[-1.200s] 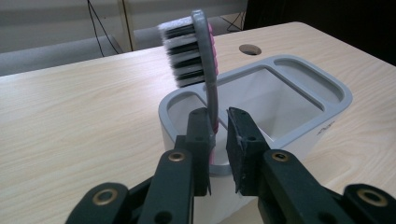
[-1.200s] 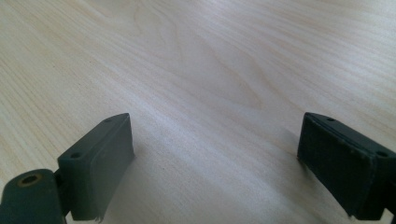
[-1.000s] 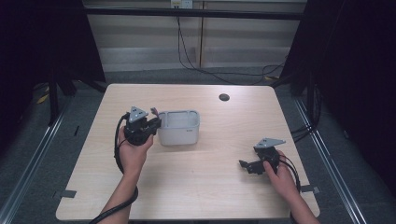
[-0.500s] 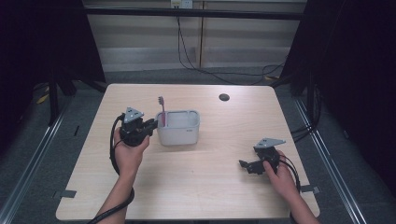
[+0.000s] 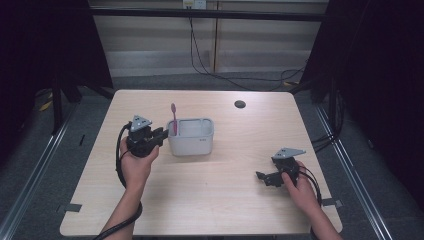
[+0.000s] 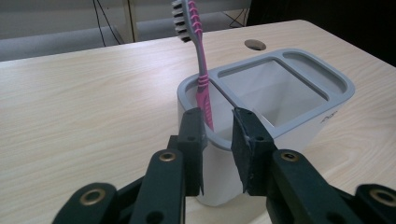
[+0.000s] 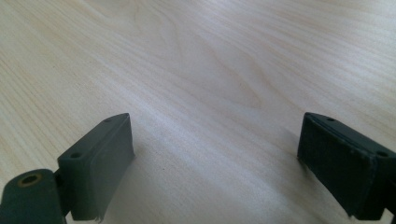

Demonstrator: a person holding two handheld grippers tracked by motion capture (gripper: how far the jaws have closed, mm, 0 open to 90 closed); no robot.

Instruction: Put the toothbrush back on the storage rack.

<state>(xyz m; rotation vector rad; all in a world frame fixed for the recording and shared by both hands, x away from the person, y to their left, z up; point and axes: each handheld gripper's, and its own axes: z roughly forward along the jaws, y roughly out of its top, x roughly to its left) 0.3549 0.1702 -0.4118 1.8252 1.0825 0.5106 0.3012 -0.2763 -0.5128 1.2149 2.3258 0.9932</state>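
- Since 1 s ago: left gripper (image 5: 161,135) backed off leftward from the holder (image 5: 191,136); brush (image 5: 174,118), not visible then, now stands in it. Right gripper (image 5: 263,177) hasn't moved.
- Brush loc: in the holder's near-left slot per the left gripper view, handle (image 6: 204,100) down inside, head (image 6: 183,18) up and clear of the rim. Long axis near vertical, slight lean to the left in that view.
- Key relation: brush sits straight ahead of the left gripper, just past the tips, roughly on the centreline between the jaws. Jaws stand a little apart with a gap between the pads; nothing in them, so released. Tips overlap the holder's rim in the picture; contact w/ the wall can't be told.
- Left hand (image 5: 134,162): forearm comes in from the near edge, gripper about level, pointing right at the holder's left wall.
- Right gripper: near-right part of the table (image 5: 215,200), well apart from the holder, jaws wide open over bare wood (image 7: 205,70), pointing left, low to the surface, empty.
- Nearer hand = left by far. Judgement: the drop-in looks done; next move prob. a straight pull-back to the left, keeping clear of the holder so the brush doesn't tip.
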